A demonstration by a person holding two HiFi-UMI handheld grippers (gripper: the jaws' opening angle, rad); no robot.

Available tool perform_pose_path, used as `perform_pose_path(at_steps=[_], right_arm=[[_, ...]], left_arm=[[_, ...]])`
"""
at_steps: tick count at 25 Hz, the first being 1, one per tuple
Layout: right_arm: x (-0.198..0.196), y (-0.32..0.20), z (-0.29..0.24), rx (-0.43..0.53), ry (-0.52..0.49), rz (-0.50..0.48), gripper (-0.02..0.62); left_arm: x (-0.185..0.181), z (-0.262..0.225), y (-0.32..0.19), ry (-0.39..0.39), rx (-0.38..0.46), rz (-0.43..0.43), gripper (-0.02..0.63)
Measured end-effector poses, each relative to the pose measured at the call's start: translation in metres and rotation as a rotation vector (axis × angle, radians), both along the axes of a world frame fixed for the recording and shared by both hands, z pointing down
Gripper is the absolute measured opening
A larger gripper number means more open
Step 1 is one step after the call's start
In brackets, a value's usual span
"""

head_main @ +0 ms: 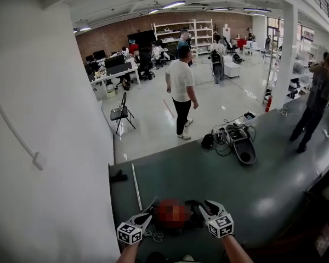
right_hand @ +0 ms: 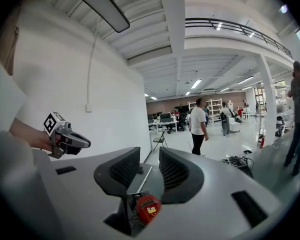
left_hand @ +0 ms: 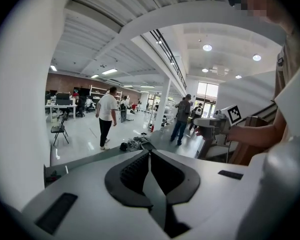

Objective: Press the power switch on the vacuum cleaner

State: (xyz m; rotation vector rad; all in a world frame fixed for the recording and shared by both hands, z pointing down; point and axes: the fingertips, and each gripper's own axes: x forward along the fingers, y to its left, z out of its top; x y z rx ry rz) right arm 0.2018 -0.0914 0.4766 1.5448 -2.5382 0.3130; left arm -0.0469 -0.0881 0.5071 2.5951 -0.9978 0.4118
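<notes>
No word, brand or number can be read. Only black-and-white square markers are carried on the cubes of the left tongs (head_main: pixel 152 206) and right tongs (head_main: pixel 208 206). A yellow label (right_hand: pixel 151 210) on a red part (right_hand: pixel 144 204) is too small to be read.
</notes>
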Motion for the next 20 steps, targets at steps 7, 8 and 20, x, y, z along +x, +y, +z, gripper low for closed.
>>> perform_pose_path(at_steps=[7, 8, 20], right_arm=[[-0.059, -0.016, -0.013, 0.069, 0.038, -0.051, 0.107], [-0.066, -0.014, -0.013, 0.064, 0.040, -0.062, 0.107], [-0.102, -0.002, 0.048, -0.062, 0.017, -0.009, 0.082]], left_arm=[[0.046, 0.000, -0.001, 0.015, 0.026, 0.094, 0.008], [0.050, -0.001, 0.000, 0.019, 0.027, 0.106, 0.008], [0.070, 0.036, -0.010, 0.005, -0.031, 0.137, 0.008]])
